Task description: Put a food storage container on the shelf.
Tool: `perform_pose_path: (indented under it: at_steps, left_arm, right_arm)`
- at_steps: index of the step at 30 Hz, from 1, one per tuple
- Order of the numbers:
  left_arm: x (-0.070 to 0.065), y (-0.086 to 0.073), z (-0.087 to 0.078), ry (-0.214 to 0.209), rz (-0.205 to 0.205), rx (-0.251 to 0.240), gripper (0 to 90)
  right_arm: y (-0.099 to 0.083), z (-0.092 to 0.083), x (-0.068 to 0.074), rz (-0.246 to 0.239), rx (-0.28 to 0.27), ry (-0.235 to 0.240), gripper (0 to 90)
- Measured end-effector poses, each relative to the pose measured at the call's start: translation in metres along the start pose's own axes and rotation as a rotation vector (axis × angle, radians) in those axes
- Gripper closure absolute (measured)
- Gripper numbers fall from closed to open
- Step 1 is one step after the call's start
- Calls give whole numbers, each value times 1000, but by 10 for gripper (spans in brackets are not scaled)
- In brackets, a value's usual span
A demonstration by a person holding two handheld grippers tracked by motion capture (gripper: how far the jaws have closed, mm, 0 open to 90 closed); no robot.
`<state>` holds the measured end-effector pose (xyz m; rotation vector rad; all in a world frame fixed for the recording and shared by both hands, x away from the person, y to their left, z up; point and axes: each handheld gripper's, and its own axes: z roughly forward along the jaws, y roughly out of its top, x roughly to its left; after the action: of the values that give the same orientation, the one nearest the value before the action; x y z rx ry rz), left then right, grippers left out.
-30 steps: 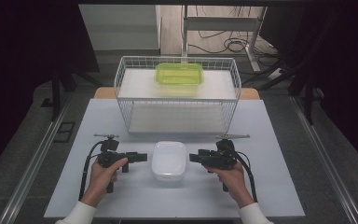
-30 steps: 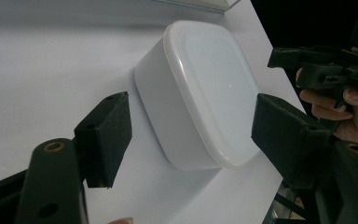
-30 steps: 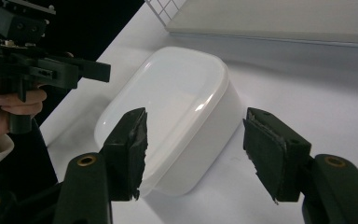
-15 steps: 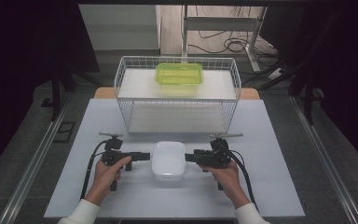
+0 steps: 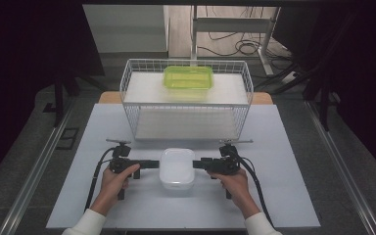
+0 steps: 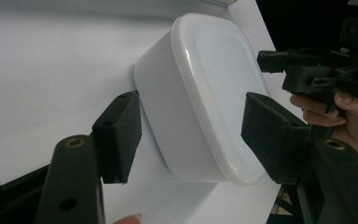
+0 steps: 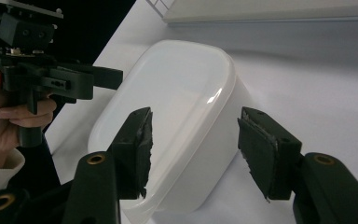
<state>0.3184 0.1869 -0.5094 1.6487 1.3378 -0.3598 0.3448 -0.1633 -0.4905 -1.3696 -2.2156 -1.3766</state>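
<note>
two tools flank a white lidded container (image 5: 176, 168) lying on the white surface (image 5: 274, 147), just in front of a wire basket (image 5: 186, 98) that holds a green container (image 5: 188, 78). the left tool (image 5: 154, 164) has been closing its jaws, one over the lid, one under the base, pads not yet pressing. the right tool (image 5: 199, 163) likewise has been closing, straddling the opposite end, still apart from it

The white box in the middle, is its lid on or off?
On. The white box has its lid sitting flat over the top, its rim overlapping the walls all around.
</note>
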Motion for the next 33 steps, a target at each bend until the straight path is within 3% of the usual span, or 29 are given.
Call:
perform_pose_path:
  at_steps: [8, 22, 26, 33]
  left_arm:
    - [3, 1, 7, -42, -20, 8, 409]
    - [6, 0, 14, -105, -29, 45, 578]
    - [6, -2, 16, -126, -30, 58, 657]
    - [6, -2, 14, -140, -49, 58, 694]
  right_arm:
    - [-1, 4, -2, 22, 16, 13, 497]
    - [-6, 11, -3, 77, 52, 52, 597]
    - [-7, 11, -3, 108, 53, 59, 628]
    - [-8, 10, -4, 160, 43, 70, 667]
